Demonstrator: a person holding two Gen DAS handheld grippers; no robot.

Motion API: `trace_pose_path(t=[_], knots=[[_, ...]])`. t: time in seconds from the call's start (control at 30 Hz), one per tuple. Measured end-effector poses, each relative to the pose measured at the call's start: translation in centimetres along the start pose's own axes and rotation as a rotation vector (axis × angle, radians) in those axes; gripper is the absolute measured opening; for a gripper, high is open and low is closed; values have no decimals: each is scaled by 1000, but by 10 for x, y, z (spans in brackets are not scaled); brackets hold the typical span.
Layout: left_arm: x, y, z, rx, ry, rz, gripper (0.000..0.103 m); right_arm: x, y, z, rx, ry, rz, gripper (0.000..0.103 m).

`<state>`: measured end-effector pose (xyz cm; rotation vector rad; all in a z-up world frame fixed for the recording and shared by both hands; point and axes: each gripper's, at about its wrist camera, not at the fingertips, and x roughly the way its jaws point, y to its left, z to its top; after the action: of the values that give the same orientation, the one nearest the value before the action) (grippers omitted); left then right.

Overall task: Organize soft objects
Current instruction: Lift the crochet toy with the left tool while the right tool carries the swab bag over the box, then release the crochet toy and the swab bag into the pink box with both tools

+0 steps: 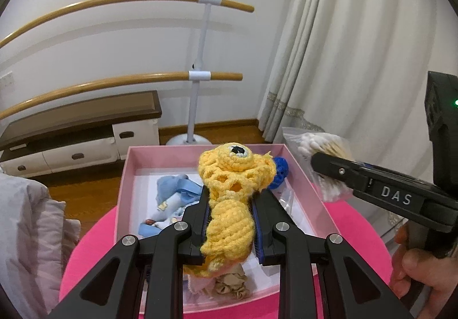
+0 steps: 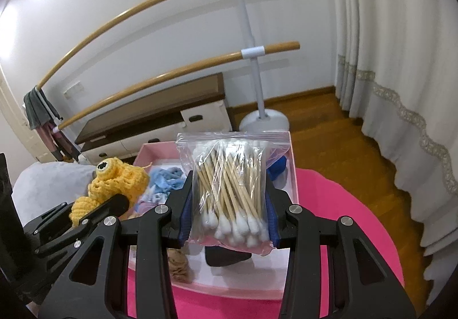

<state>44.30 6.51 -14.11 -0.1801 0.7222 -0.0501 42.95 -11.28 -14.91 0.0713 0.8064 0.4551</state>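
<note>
While resting on a pink tabletop (image 1: 94,244), pink box (image 1: 303,173) with white floor, lid off. Inside: blue cloth (image 1: 171,198) at left, blue knit piece (image 1: 279,173) at far right corner, beige crumpled fabric (image 1: 232,284) at near edge, dark item (image 2: 226,257) near the front, kind unclear.

Left gripper (image 1: 229,221) above the box, pointing forward along its length; jaws closed partway on a yellow crochet toy (image 1: 229,204), pinched at mid-body between blue pads. Toy upright, one black-and-white eye at top, head above the far part of the box, tail end hanging below the jaws toward the beige fabric.

Right gripper (image 2: 227,210) beside the left, over the right part of the box; jaws closed partway on a clear zip bag of swabs (image 2: 229,184), clamped at both sides near the lower end. Bag upright, seal at top, wooden sticks slanted, white tips bunched at bottom. Seen from the left wrist: bag held just past the right rim of the box, bare hand (image 1: 420,270) on the handle at lower right.

Around: ballet barre (image 2: 254,53) with two wooden rails on a white post and round base, low cabinet (image 1: 80,130) with dark top against the wall, curtain (image 2: 400,61) at right, wood floor (image 2: 329,130), pale quilted bedding (image 1: 28,233) at left. Held toy and bag blocking much of the box interior in each view.
</note>
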Motion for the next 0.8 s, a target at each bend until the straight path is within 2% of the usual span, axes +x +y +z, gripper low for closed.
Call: trace_pose_path(t=[0.3, 0.4, 0.43, 0.5, 0.57, 0.6, 0.63, 0.67, 0.73, 0.8], knots=[[47, -2, 3, 5, 41, 0, 22, 29, -13, -1, 2, 54, -12, 38], [57, -6, 4, 15, 47, 12, 25, 34, -14, 0, 3, 63, -16, 39], [60, -8, 4, 18, 50, 20, 30, 35, -13, 0, 2, 67, -19, 39], [64, -12, 2, 21, 55, 29, 46, 40, -13, 1, -2, 82, -25, 40], [65, -15, 1, 23, 41, 54, 78, 43, -14, 0, 4, 87, -32, 47], [64, -17, 0, 24, 29, 68, 85, 42, -16, -1, 11, 85, -33, 53], [63, -18, 1, 24, 16, 81, 95, 42, -17, -1, 18, 83, -32, 70], [61, -18, 1, 24, -1, 90, 99, 40, -18, -3, 24, 76, -28, 87], [58, -18, -1, 24, -13, 93, 103, 34, -19, -5, 34, 58, -25, 96], [58, -18, -1, 24, -19, 111, 103, 26, -21, -6, 48, 42, -26, 103]])
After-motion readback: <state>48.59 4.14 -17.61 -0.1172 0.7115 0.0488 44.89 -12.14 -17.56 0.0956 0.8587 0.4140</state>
